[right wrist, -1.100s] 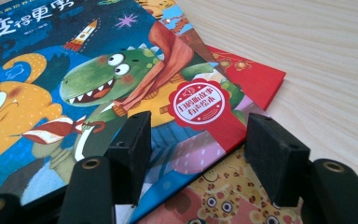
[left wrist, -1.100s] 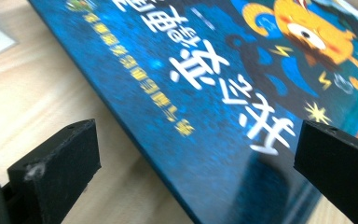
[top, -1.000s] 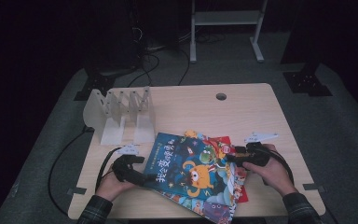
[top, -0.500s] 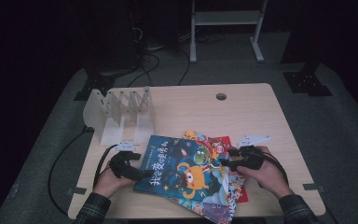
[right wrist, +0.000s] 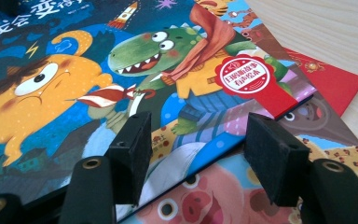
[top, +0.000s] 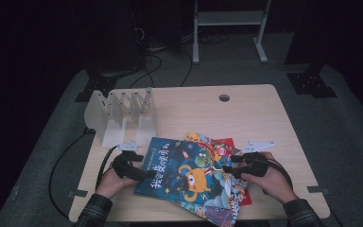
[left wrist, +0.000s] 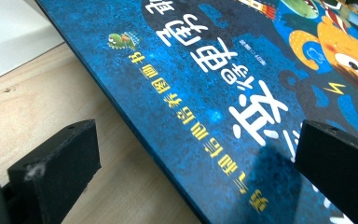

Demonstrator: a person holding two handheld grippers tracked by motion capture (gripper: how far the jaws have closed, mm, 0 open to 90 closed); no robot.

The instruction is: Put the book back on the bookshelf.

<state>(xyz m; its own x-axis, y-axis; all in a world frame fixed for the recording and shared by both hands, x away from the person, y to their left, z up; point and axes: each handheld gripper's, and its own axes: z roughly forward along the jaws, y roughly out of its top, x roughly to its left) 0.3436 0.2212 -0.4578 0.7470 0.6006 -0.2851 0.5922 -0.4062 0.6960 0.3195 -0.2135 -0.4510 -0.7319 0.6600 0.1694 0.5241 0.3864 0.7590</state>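
A blue picture book (top: 184,172) with an orange monster and a green dinosaur tops a fanned pile at the table's front centre. My left gripper (top: 144,166) is open at its left edge. In the left gripper view, the left gripper (left wrist: 200,140) straddles that edge of the blue book (left wrist: 205,79), one jaw over bare wood and the other over the cover. My right gripper (top: 229,164) is open at the book's right edge. In the right gripper view, the right gripper (right wrist: 198,126) hovers above the blue book (right wrist: 98,79), and nothing is held.
Under the blue book lie a red book (top: 228,144) and a pig-cover book (right wrist: 205,196). A white slotted file rack (top: 123,113) stands at the back left. The table (top: 246,118) has a round cable hole (top: 224,98) near its far edge.
My right gripper has slid left to the blue book's right edge. My left gripper has shifted slightly away from the front edge, staying at the book's left edge.
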